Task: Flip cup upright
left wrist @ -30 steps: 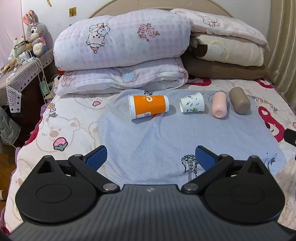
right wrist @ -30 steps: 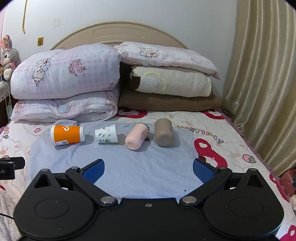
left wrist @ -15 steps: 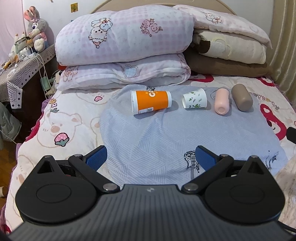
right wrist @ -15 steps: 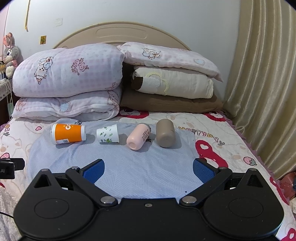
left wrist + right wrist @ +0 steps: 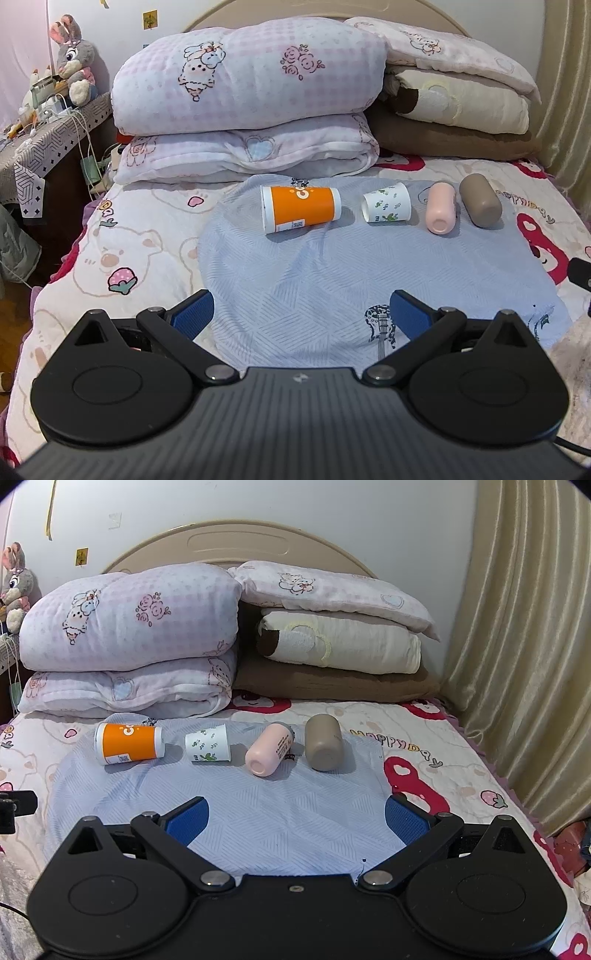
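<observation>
Left wrist view alone shows cluttered nightstand (image 5: 44,136).

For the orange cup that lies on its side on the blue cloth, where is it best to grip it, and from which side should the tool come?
Grip the orange cup around the middle of its body, coming from above with the left tool, which is open and nearest. The cup lies crosswise, rim to the left, so its round sides face front and back; fingers closing across them should hold it for tipping upright.
</observation>
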`<state>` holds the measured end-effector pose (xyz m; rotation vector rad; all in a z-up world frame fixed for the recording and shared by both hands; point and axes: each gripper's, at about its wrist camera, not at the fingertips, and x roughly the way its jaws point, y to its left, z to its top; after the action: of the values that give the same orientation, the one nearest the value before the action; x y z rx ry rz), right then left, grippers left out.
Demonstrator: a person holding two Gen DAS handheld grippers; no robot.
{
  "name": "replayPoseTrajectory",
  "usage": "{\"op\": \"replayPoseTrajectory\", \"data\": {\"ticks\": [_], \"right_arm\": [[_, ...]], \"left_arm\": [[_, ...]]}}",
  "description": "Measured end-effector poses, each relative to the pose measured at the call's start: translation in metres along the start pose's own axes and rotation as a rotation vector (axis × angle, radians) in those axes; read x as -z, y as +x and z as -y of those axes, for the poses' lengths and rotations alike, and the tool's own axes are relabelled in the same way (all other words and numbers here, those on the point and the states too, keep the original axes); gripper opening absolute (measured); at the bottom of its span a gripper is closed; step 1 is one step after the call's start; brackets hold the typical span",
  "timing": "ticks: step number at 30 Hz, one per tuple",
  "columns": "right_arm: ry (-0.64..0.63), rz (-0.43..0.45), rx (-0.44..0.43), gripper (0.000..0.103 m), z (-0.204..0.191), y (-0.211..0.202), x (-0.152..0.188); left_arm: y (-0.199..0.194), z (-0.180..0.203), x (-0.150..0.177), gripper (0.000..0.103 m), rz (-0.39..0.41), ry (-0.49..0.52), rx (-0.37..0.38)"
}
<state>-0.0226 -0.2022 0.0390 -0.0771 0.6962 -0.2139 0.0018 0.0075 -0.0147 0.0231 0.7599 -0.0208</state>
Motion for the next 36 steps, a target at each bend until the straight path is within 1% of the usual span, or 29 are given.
{"op": "replayPoseTrajectory", "data": {"ticks": [7,11,22,29,31,33,35,36], "right_arm": [[0.019,-0.027,-0.018,0.103,0.004,0.005,-0.001],[0.022,-0.034,-0.009,0.103,0.004,0.007,-0.002],[0.038,-0.056,-0.020,0.103,0.005,0.011,-0.003],[0.031,-0.064,-0.025,0.103,0.004,0.013,-0.003],[0.030,-0.071,-0.042,0.103,0.004,0.014,-0.004],[0.044,-0.083,-0.068,0.103,0.006,0.016,-0.006],[0.053,-0.077,-0.133,0.103,0.009,0.017,-0.011],[0.053,-0.061,-0.185,0.103,0.010,0.017,-0.015]], "left_arm": [[0.000,0.001,0.000,0.103,0.004,0.000,0.007],[0.000,0.002,0.000,0.103,0.001,-0.004,0.010],[-0.001,0.001,0.000,0.103,0.000,-0.005,0.012],[-0.001,-0.003,-0.003,0.103,-0.011,-0.012,0.061],[-0.004,-0.006,-0.007,0.103,-0.002,-0.012,0.070],[-0.006,-0.009,-0.014,0.103,0.008,-0.007,0.060],[-0.008,-0.013,-0.025,0.103,0.023,-0.003,0.058],[-0.007,-0.014,-0.031,0.103,0.028,-0.006,0.061]]}}
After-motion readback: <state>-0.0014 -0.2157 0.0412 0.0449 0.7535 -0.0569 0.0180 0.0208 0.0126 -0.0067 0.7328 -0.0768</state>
